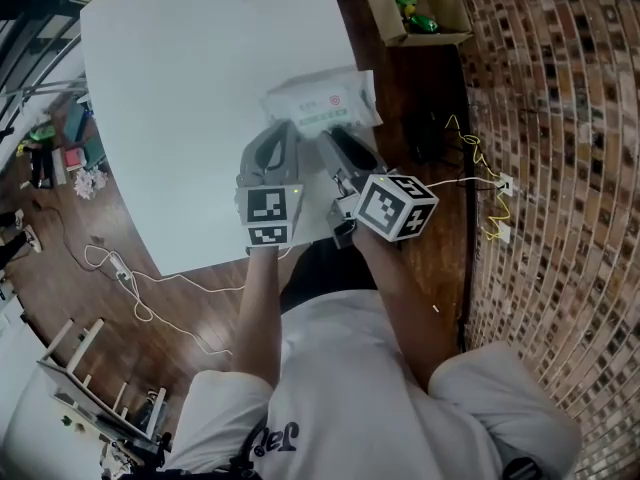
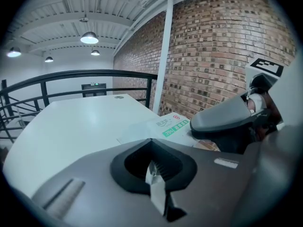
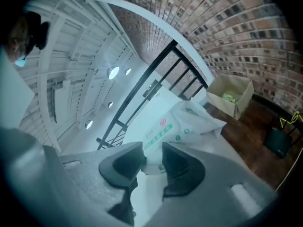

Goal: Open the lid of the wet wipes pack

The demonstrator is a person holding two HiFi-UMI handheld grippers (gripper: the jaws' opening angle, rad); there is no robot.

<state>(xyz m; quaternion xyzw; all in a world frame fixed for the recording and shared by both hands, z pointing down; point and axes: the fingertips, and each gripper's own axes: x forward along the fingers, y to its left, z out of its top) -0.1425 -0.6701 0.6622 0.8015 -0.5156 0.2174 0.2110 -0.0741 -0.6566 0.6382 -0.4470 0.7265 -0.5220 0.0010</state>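
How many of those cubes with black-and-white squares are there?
2. One marker cube sits at the near end of the left gripper, close to the person; the other sits at the near end of the right gripper. None appears hidden.

The head view is taken from above, steeply downward, over the counter (image 1: 180, 88). The left hand-held gripper (image 2: 154, 169) view is taken low and close along its jaws toward the brick wall (image 2: 222, 56). The right hand-held gripper (image 3: 151, 162) view is set likewise, apparently tilted sideways. The wet wipes pack (image 1: 320, 100) is shared by all three.
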